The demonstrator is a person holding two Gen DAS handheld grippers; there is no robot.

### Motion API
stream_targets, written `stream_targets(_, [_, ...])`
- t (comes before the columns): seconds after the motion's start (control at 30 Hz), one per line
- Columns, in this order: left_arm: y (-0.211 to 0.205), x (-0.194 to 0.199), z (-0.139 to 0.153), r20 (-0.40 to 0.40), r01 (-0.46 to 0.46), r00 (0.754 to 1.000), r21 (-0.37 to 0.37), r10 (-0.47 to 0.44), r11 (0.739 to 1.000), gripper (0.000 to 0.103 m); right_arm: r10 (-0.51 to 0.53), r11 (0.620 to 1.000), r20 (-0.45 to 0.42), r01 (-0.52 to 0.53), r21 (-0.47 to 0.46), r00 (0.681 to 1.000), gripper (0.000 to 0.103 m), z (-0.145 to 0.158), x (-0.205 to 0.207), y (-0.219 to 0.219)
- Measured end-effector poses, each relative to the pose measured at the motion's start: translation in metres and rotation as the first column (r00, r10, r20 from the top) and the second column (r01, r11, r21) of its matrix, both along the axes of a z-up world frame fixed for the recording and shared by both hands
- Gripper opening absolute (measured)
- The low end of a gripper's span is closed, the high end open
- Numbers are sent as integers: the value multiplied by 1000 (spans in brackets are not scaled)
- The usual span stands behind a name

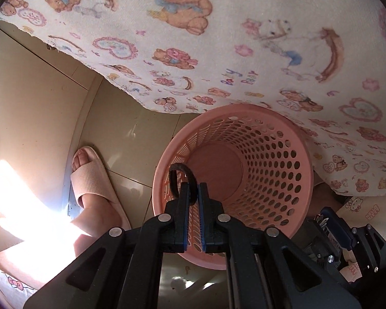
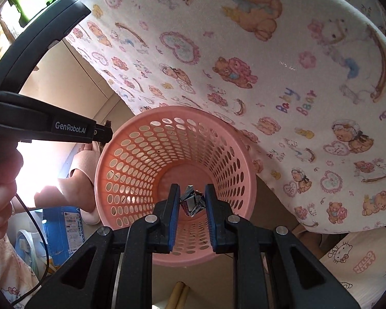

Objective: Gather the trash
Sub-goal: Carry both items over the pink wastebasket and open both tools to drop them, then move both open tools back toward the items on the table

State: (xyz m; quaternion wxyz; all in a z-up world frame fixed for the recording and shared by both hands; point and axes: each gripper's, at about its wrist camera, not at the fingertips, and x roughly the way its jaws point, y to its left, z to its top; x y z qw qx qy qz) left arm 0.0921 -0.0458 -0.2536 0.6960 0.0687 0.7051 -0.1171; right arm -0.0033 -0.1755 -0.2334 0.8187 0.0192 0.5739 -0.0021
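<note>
The dark loop point(image 1: 178, 177) sat pinched in the left gripper point(image 1: 193, 188) over the pink basket point(image 1: 167, 154), toward its seven-o'clock rim, presumably for dropping. The crumpled foil scrap point(image 2: 193, 202) was squeezed in the right gripper point(image 2: 192, 189) above the same opening (bottom looked bare). Patterned cloth point(image 1: 244, 51) hung at twelve.
</note>
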Motion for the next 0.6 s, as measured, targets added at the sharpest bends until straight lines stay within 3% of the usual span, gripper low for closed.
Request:
stream_targets(0.17, [4,0,2,3,-17,1000,-1,17,1000,36,-16,1000,-36,16,7,999,25,-5,0,-2])
stream_targets(0.3, [8,2,7,11,-35,999,0,35,999,51,-38,999,-9,38,-8,999,56,-1,-2,-3])
stream_targets(0.6, [17,4,45,100,-73,992,19,70,997,68,-72,997,59,72,0,996,61,26,-1,-9])
